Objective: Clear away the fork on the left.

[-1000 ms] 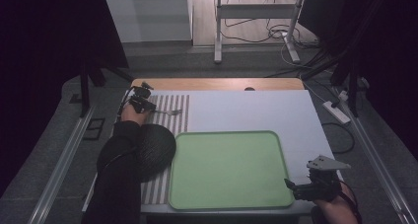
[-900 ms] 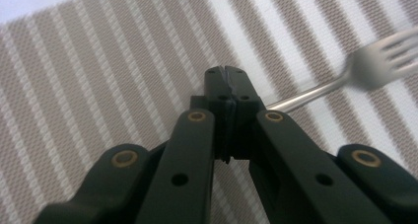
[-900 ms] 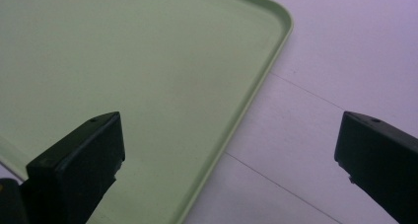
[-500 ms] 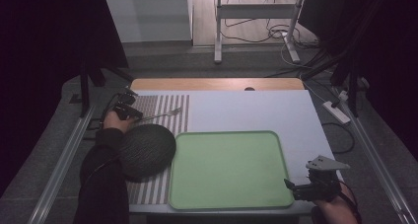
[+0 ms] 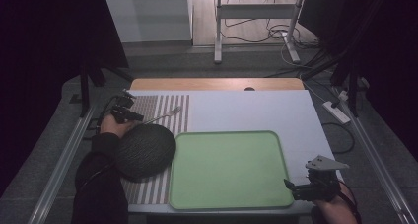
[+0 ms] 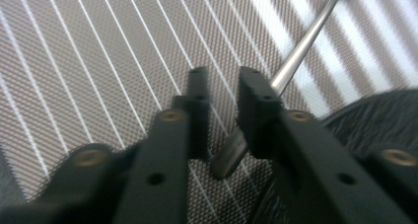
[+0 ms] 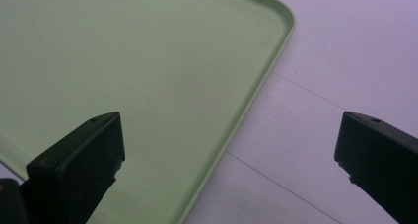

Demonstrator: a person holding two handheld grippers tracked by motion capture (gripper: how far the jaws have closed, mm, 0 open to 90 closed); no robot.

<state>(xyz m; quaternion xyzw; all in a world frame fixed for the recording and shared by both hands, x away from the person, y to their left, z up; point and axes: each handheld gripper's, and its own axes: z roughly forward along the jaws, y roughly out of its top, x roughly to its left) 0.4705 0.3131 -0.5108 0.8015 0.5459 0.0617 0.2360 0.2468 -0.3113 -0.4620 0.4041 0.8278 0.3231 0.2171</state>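
At the left of the frame, the left gripper (image 6: 219,103) pinches a fork (image 5: 161,115) handle between its fingers, over the striped mat (image 5: 165,103). The right gripper (image 7: 229,165), lower right, has fingers spread wide beside the green tray (image 5: 226,169).

One flat pale-green plastic tray (image 5: 229,169) with rounded corners lies under the spread fingers of the right gripper (image 7: 229,150). One slim silver metal fork (image 5: 162,116) has its handle end between the near-closed fingers of the left gripper (image 6: 222,93). One dark round woven mat (image 5: 143,151) lies just beside those fingers. One striped brown-and-white mesh placemat (image 5: 162,105) lies beneath them. Two black two-jaw grippers in all.
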